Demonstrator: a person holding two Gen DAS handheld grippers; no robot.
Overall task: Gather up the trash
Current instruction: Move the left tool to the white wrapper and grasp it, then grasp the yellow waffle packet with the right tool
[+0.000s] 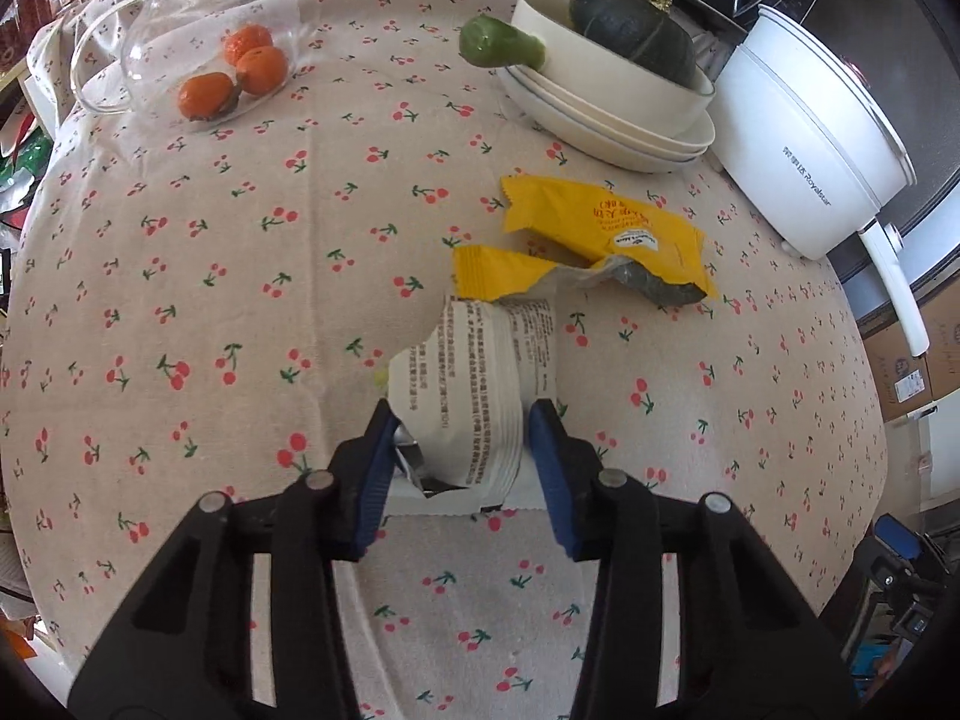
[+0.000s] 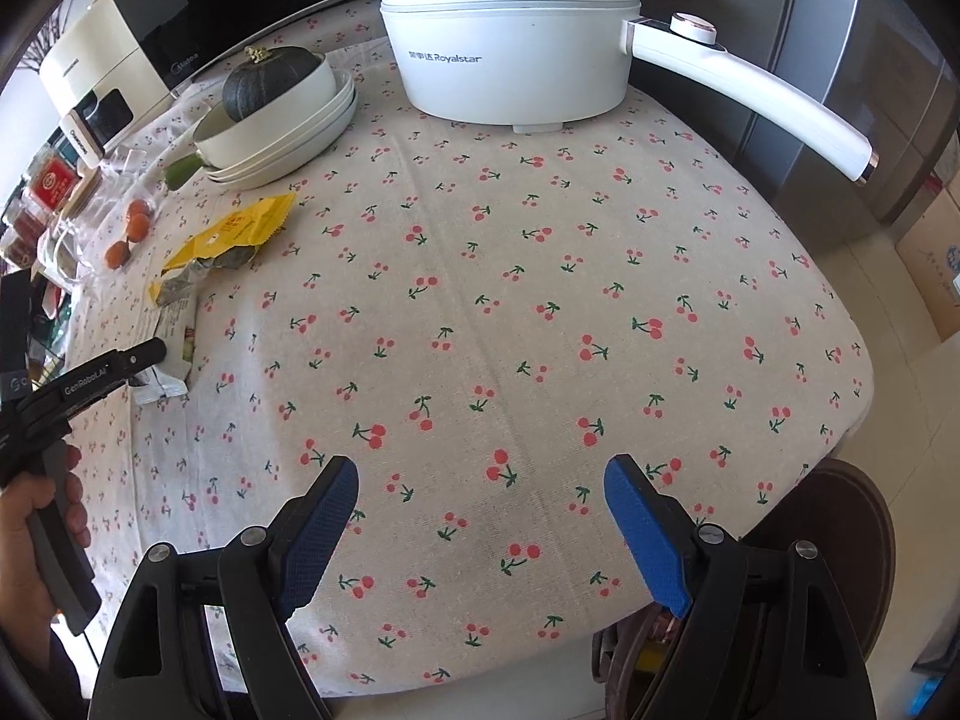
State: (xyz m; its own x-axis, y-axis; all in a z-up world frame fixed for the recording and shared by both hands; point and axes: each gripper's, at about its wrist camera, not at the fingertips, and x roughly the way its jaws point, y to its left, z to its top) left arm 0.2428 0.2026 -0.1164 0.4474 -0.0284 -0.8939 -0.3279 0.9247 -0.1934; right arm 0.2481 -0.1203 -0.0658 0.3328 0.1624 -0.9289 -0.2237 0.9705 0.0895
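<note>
left gripper (image 1: 462, 426) pinching crinkled white wrapper (image 1: 474, 384) | right gripper (image 2: 480, 486) spread

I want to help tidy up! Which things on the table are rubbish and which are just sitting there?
Rubbish:
- white printed wrapper, between the left gripper fingers
- torn yellow wrapper

Just sitting there:
- oranges
- dark green squash in stacked bowls
- white Royalstar pot
- glass jug

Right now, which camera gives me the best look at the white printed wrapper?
Left wrist view: the white printed wrapper sits large and centered between the left gripper fingers, print visible. The right wrist view shows it small at the far left edge, partly hidden by the left gripper.
</note>
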